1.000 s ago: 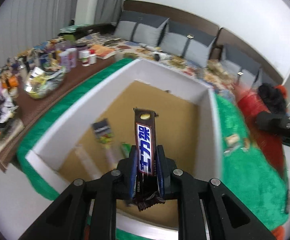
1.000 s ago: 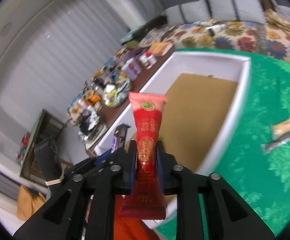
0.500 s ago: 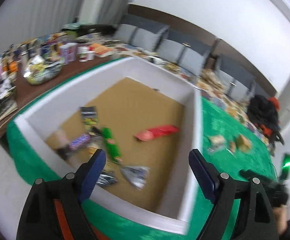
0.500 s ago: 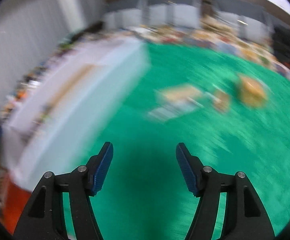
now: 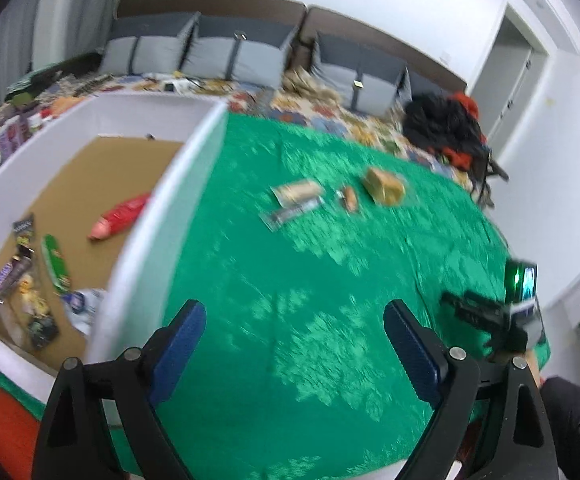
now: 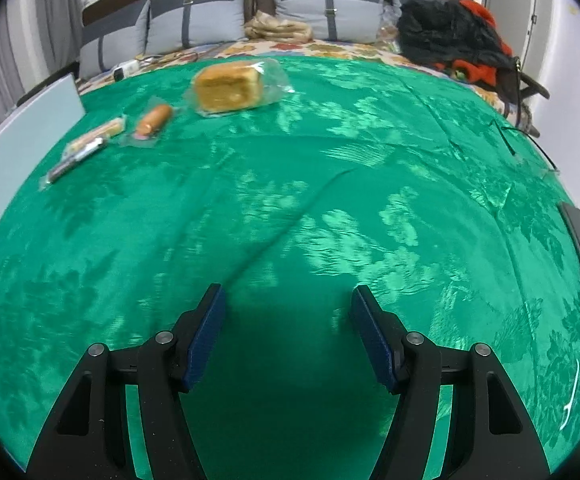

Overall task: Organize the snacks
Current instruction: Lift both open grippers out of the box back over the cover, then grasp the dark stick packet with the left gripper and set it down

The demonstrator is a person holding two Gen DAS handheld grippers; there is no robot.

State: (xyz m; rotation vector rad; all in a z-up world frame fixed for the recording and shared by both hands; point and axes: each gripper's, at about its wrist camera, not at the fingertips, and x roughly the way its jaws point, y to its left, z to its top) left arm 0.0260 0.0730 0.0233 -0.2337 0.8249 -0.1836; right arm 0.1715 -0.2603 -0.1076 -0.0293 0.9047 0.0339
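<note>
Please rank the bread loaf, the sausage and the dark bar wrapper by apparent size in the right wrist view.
1. Bread loaf, clearly largest.
2 and 3. Sausage and dark bar wrapper: too alike to rank; the wrapper is longer but thinner, and blurred.

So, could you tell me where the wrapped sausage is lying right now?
The sausage lies on the green cloth, upper left in the right wrist view, between the bread loaf and the wrapped bar.
</note>
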